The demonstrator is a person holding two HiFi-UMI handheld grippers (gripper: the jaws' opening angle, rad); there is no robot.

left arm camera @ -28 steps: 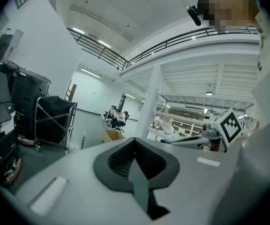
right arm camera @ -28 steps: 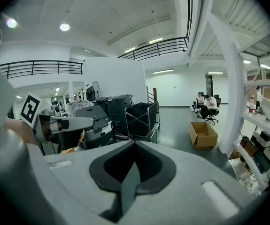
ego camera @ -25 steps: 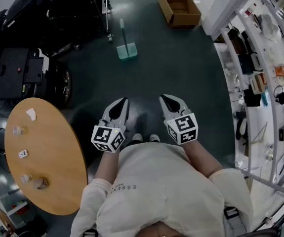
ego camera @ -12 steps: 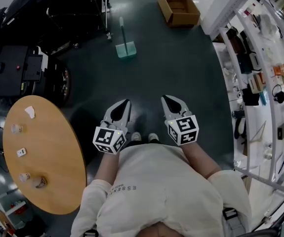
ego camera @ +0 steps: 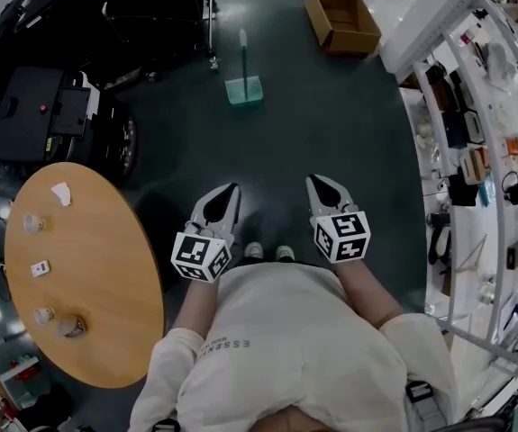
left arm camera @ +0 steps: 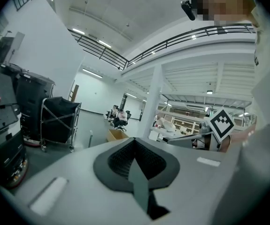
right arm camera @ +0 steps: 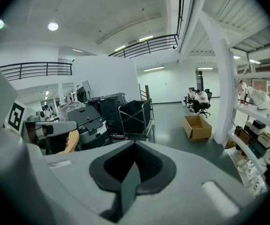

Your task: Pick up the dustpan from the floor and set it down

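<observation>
The dustpan [ego camera: 243, 88] is pale green and translucent. It stands on the dark floor well ahead of me with its long handle upright. In the left gripper view only its thin handle [left arm camera: 89, 138] shows, far off. My left gripper [ego camera: 231, 188] and right gripper [ego camera: 317, 180] are held side by side at waist height above my shoes, both pointing toward the dustpan and far short of it. Each is shut with nothing between its jaws. The left gripper [left arm camera: 135, 140] and the right gripper [right arm camera: 135, 144] show the same in their own views. The dustpan does not show in the right gripper view.
A round wooden table [ego camera: 105, 331] with small items stands at my left. Black machines [ego camera: 47, 120] and a black cart [ego camera: 150, 7] line the far left. An open cardboard box [ego camera: 344, 21] sits beyond the dustpan. Stocked white shelves [ego camera: 475, 151] run along the right.
The head view has shifted, so the dustpan and the box sit a little further right. The left gripper has edged forward slightly. Both grippers stay shut and empty.
</observation>
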